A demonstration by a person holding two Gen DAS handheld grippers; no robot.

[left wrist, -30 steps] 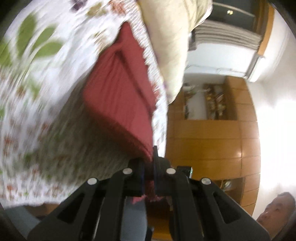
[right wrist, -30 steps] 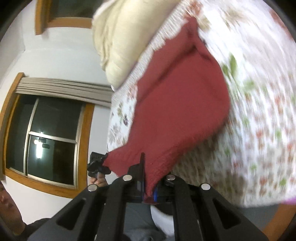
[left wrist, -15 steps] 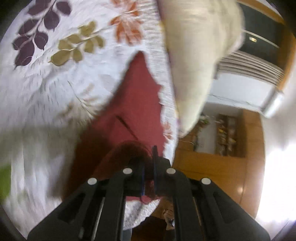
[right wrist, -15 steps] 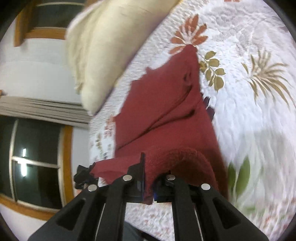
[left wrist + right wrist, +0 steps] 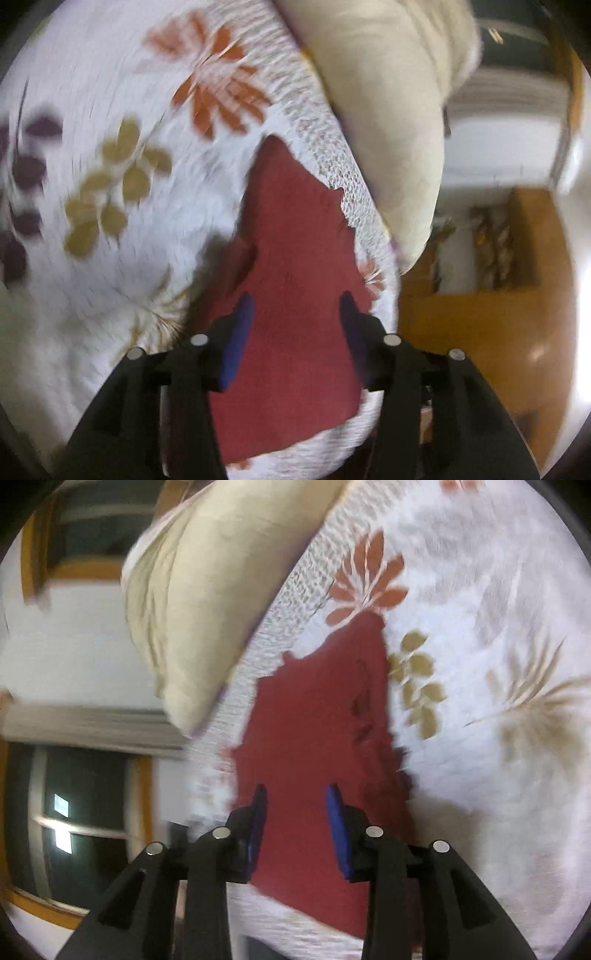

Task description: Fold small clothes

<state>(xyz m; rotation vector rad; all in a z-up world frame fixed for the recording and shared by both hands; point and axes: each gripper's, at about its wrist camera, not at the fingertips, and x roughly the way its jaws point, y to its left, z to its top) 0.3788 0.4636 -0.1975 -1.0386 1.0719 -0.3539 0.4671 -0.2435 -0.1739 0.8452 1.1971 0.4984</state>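
Left wrist: red garment (image 5: 299, 258) flat beneath open left hand-held gripper (image 5: 295, 299).

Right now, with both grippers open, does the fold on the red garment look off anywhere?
Slightly. The red garment lies flat on the floral bedspread, but its right edge looks ragged and bunched with small creases, not a straight fold line. Its near end overhangs the bed edge.

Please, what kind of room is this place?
Most likely a bedroom: a red garment lies on a bed with a floral quilt, a cream pillow beside it, and a window behind.
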